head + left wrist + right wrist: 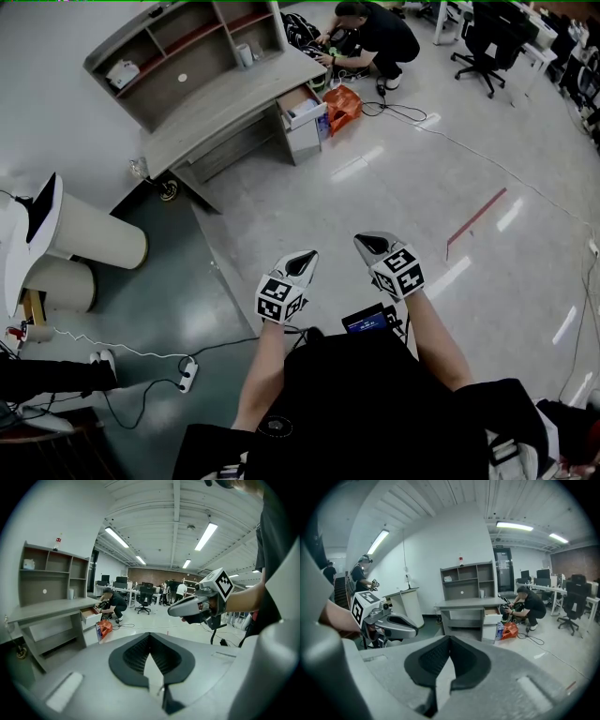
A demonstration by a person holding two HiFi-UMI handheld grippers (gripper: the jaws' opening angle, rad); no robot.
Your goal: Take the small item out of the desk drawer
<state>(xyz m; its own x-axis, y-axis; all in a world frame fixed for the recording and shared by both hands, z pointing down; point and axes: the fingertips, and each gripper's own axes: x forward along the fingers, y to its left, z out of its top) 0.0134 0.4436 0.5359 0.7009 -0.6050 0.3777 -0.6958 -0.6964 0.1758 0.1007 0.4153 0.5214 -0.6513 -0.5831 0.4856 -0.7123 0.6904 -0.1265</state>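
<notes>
Head view looks down — gripper views share the far desk [464, 604].

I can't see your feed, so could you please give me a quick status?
Left gripper, right gripper shut, empty. Drawer open, far off. Person crouches near it.

One desk [225, 111], one open drawer [300, 101] — two tongs [306, 258] [364, 242]

Drawer contents too small to be told.
The open drawer [300, 100] under the surface [225, 108] is seen far off; something pale inside cannot be identified. The floor beyond is partly hidden by a crouching person [380, 37]; a white stand [28, 234] is cut by the left edge.
</notes>
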